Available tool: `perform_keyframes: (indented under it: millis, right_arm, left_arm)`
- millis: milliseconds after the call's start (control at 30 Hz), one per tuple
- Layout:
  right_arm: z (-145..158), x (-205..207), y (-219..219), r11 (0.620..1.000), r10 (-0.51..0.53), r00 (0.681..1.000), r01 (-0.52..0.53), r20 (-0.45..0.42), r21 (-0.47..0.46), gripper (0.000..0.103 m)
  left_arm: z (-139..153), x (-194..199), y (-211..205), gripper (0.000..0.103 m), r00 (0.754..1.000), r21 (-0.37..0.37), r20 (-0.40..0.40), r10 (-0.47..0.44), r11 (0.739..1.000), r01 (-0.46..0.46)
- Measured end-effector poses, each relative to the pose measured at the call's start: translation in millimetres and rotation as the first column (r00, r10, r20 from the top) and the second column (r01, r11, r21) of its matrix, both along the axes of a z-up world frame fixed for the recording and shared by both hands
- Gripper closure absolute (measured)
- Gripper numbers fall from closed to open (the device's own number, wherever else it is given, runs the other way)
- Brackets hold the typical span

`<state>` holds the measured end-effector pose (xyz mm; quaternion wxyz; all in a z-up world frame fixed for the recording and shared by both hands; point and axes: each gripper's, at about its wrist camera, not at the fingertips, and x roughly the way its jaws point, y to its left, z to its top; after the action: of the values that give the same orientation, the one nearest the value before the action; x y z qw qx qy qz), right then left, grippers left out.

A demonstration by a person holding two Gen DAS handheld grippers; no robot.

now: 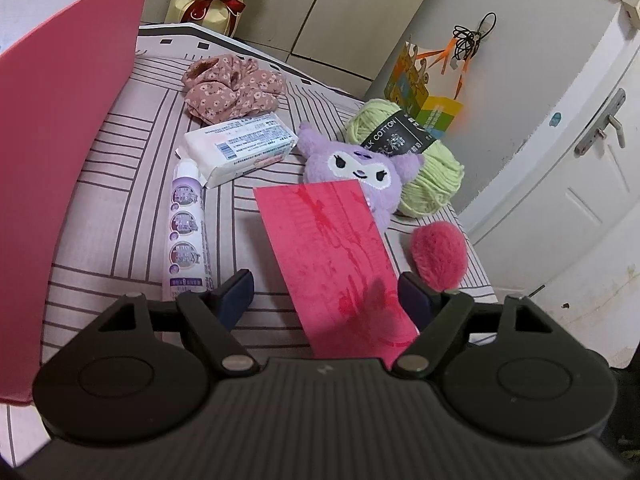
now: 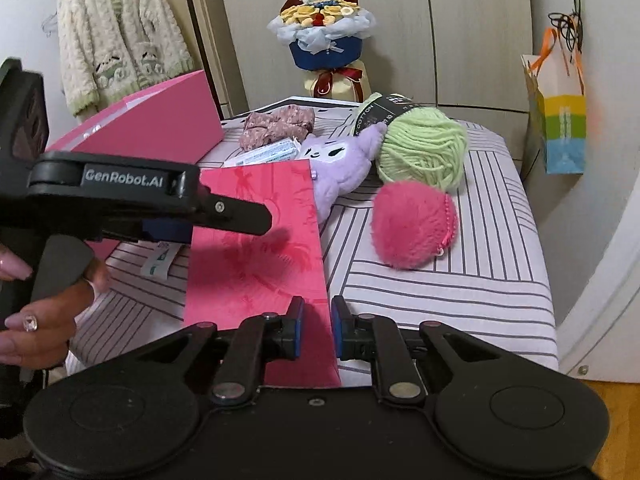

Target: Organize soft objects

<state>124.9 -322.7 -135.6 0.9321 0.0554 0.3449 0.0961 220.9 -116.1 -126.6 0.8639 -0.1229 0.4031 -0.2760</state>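
Note:
On the striped cloth lie a purple plush, a ball of green yarn, a pink pompom and a floral scrunchie. A flat red card rests with its far end over the plush. My left gripper hovers over the card, open, with its pads apart from it; in the right wrist view it shows from the side, held by a hand. My right gripper is shut, jaws close together above the card's right edge, nothing pinched.
A tall pink box stands at the left. A tissue pack and a white tube lie beside the card. A bouquet stands behind. A paper bag hangs at the right by a white door.

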Motion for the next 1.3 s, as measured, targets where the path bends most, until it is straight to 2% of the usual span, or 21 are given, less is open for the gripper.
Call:
perform_keyframes:
  millis: [33,67,100,200,267,333,367,433,467,633,700,767,833,867,900,1000,1300]
  right_arm:
    - [-0.7,-0.6,0.2,1.000,-0.002,1.000,0.002,0.002,0.005,0.085]
    - [-1.4,-1.0,0.4,1.000,-0.002,1.000,0.002,0.005,0.008,0.085]
    - [-1.9,-1.2,1.0,1.000,-0.004,1.000,0.004,0.008,0.008,0.085]
    - [-2.0,-2.3,1.6,1.000,0.000,1.000,-0.001,0.011,0.015,0.084]
    - [-2.0,-1.4,-2.6,0.999,0.026,1.000,-0.026,0.004,0.047,0.072]
    - [-1.2,0.4,-6.2,0.991,0.080,0.997,-0.079,-0.005,0.104,0.044]
    - [-1.1,1.5,-7.8,0.985,0.112,0.994,-0.110,-0.010,0.134,0.036]
    - [-0.7,4.5,-7.8,0.970,0.177,0.984,-0.171,-0.023,0.174,0.011]
    - [-1.0,5.5,-4.7,0.965,0.205,0.978,-0.199,-0.023,0.169,0.007]
    - [-2.4,14.9,27.1,0.967,0.254,0.967,-0.254,-0.025,0.003,0.003]
    - [-3.2,21.8,33.3,0.965,0.259,0.966,-0.259,-0.022,-0.037,0.003]
    - [-3.7,30.3,31.5,0.965,0.262,0.965,-0.262,-0.014,-0.029,0.002]
    - [-3.5,34.7,24.5,0.966,0.256,0.967,-0.255,-0.003,0.026,0.002]
    - [-3.2,34.1,21.3,0.966,0.253,0.967,-0.253,0.003,0.046,0.004]
    - [-3.0,32.5,19.6,0.965,0.256,0.967,-0.256,0.009,0.053,0.015]
    - [-1.1,27.0,17.5,0.963,0.258,0.966,-0.258,0.003,0.083,0.015]
    - [18.6,1.5,30.8,0.969,0.245,0.969,-0.245,0.021,0.028,0.015]
  left_arm:
    - [-0.2,-1.2,0.2,0.027,1.000,-0.008,-0.003,-0.004,1.000,0.004]
    - [-0.8,-2.7,0.3,0.035,1.000,-0.022,-0.010,-0.020,1.000,0.020]
    - [-1.6,-4.1,0.2,0.051,0.999,-0.034,-0.023,-0.038,0.999,0.037]
    - [-4.7,-9.8,-0.6,0.075,0.999,-0.035,-0.038,-0.039,0.999,0.038]
    - [-6.8,-12.0,1.8,0.079,0.999,-0.053,-0.034,-0.032,0.998,0.030]
    - [-7.9,-12.2,4.6,0.084,0.998,-0.088,-0.047,-0.038,0.996,0.034]
    - [-7.8,-12.6,5.2,0.086,0.998,-0.098,-0.047,-0.042,0.995,0.037]
    - [-6.8,-13.0,5.5,0.088,0.998,-0.112,-0.050,-0.047,0.993,0.041]
    - [-6.3,-12.8,5.0,0.089,0.997,-0.116,-0.052,-0.048,0.992,0.041]
    - [-5.9,-11.3,7.6,0.094,0.995,-0.164,-0.081,-0.066,0.985,0.052]
    - [-5.0,-12.6,9.4,0.096,0.993,-0.189,-0.090,-0.079,0.980,0.061]
    - [-3.6,-15.3,10.2,0.097,0.993,-0.194,-0.084,-0.080,0.979,0.062]
    - [-2.4,-17.5,11.1,0.097,0.994,-0.195,-0.074,-0.079,0.979,0.064]
    - [-1.7,-18.3,11.8,0.097,0.994,-0.197,-0.071,-0.083,0.978,0.067]
    - [-0.9,-18.9,12.3,0.097,0.993,-0.200,-0.070,-0.091,0.977,0.075]
    - [1.0,-22.2,13.4,0.097,0.991,-0.204,-0.066,-0.115,0.974,0.099]
    - [18.4,-47.7,22.2,0.097,0.990,-0.203,-0.023,-0.142,0.970,0.134]
